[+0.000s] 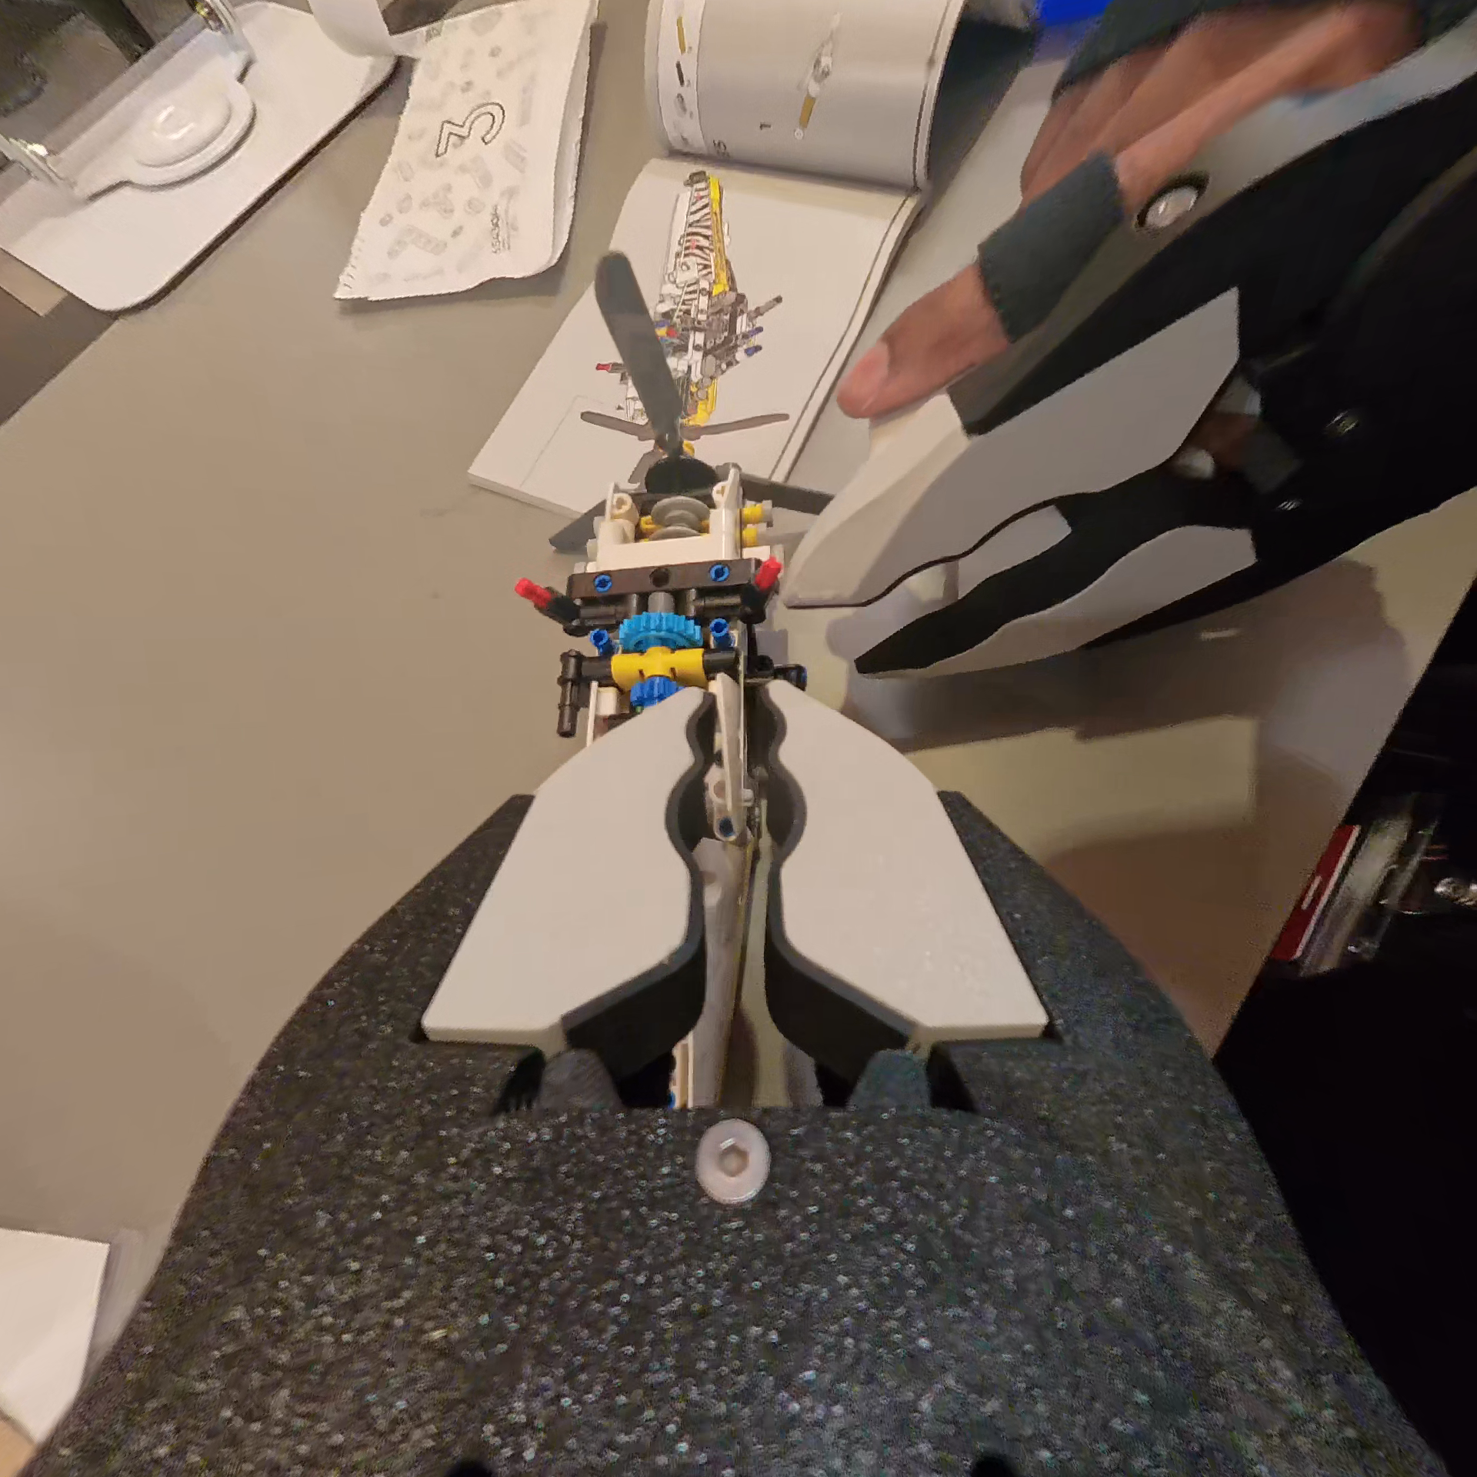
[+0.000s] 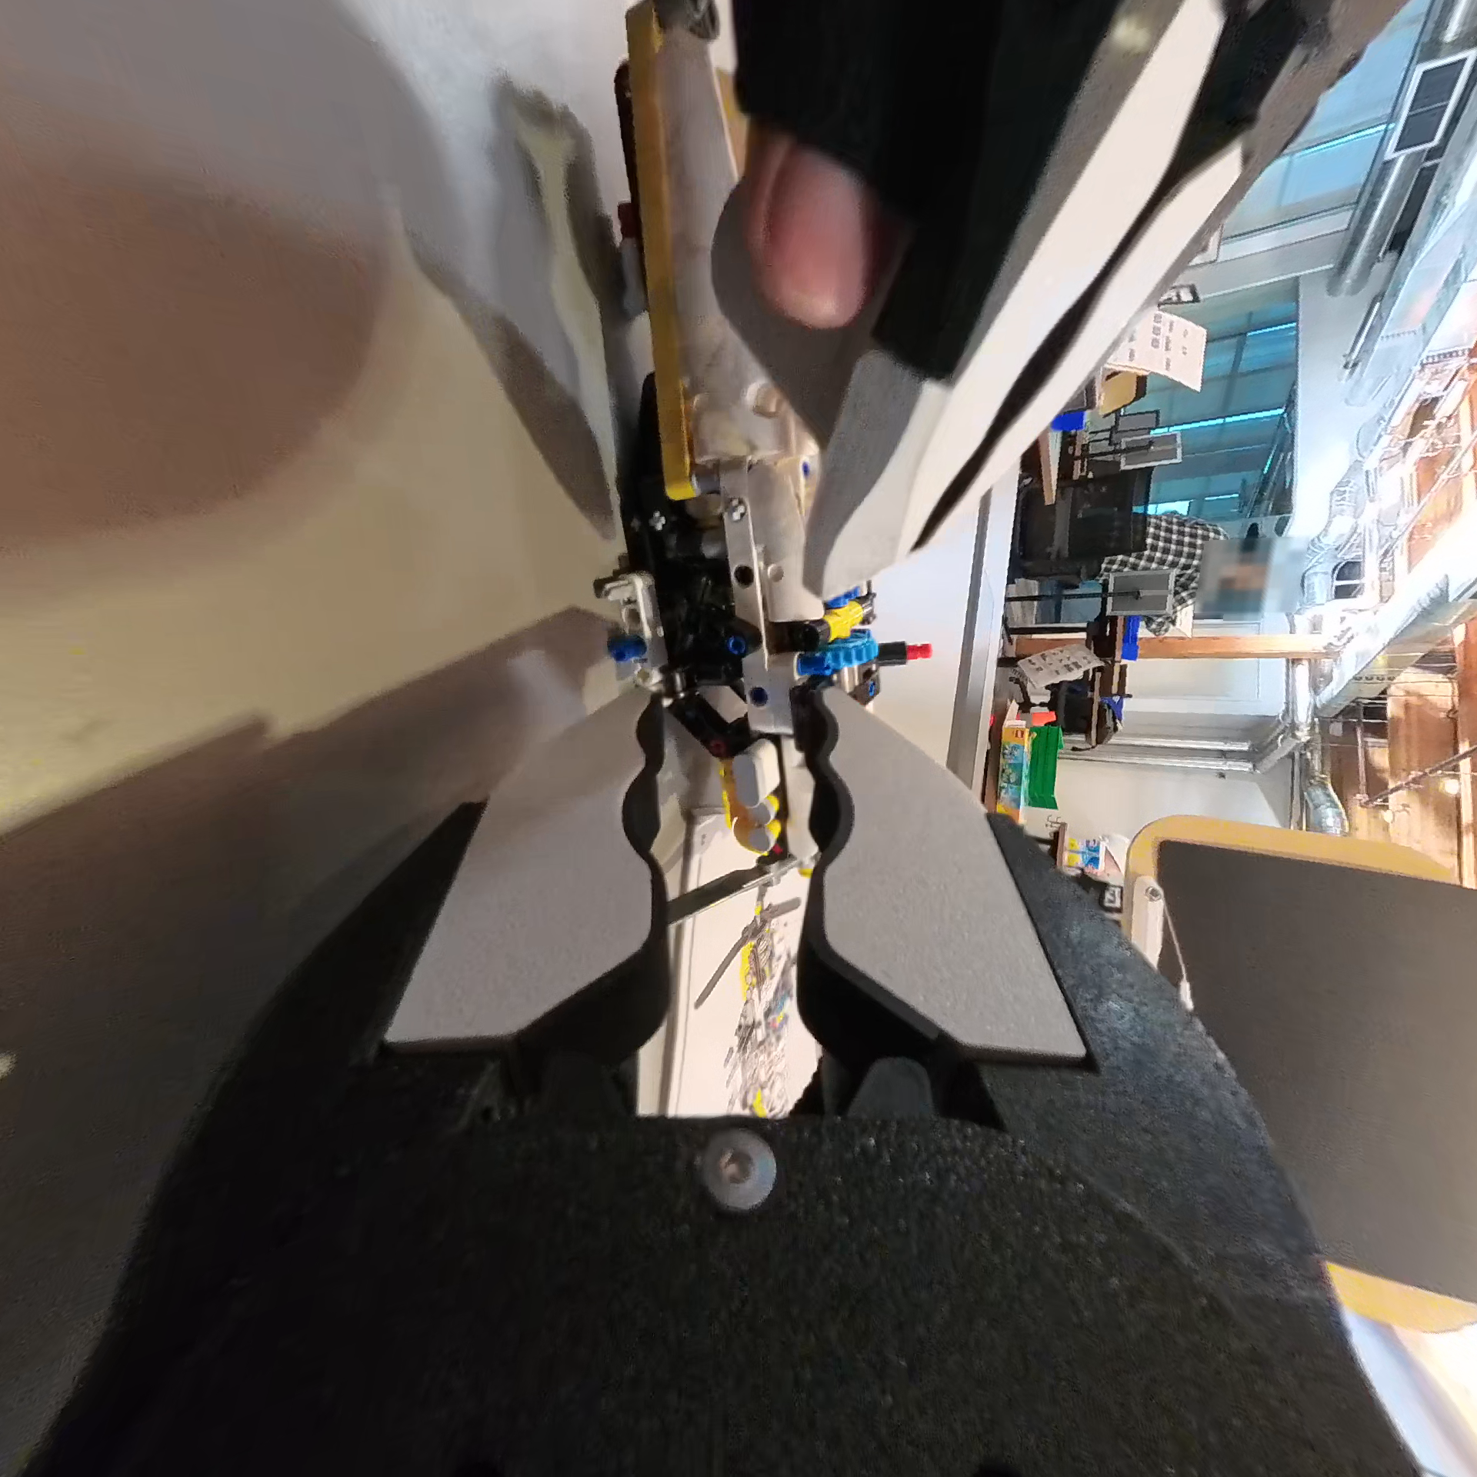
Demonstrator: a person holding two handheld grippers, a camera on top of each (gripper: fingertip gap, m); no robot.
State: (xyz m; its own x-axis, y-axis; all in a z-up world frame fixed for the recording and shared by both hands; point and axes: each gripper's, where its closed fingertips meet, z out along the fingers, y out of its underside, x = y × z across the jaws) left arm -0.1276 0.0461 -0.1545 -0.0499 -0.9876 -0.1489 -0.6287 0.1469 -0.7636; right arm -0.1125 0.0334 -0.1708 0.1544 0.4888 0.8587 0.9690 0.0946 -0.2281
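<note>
Closely inspected, my left hand-held gripper was pinching the white tail beam of the brick-built helicopter model; both grey fingers sat tight against the narrow beam, which ran back between them toward the gripper body. The model lay along the beige surface, gears and blue, yellow and red pins just ahead of the fingertips, dark rotor blade standing up at the far end.

My right hand-held gripper was spread around the model's front section from the side. In its own view the right pad looked to be against a white block of the model, while the left pad stood clear of the black parts; I could not tell whether it gripped. In the left view that gripper came in from the right, jaws parted, tips just beside the model, with a hand in a dark fingerless glove on it.

Beyond the model an open instruction booklet lay on the surface, a torn paper bag to its left and a white tray at the far left corner.
</note>
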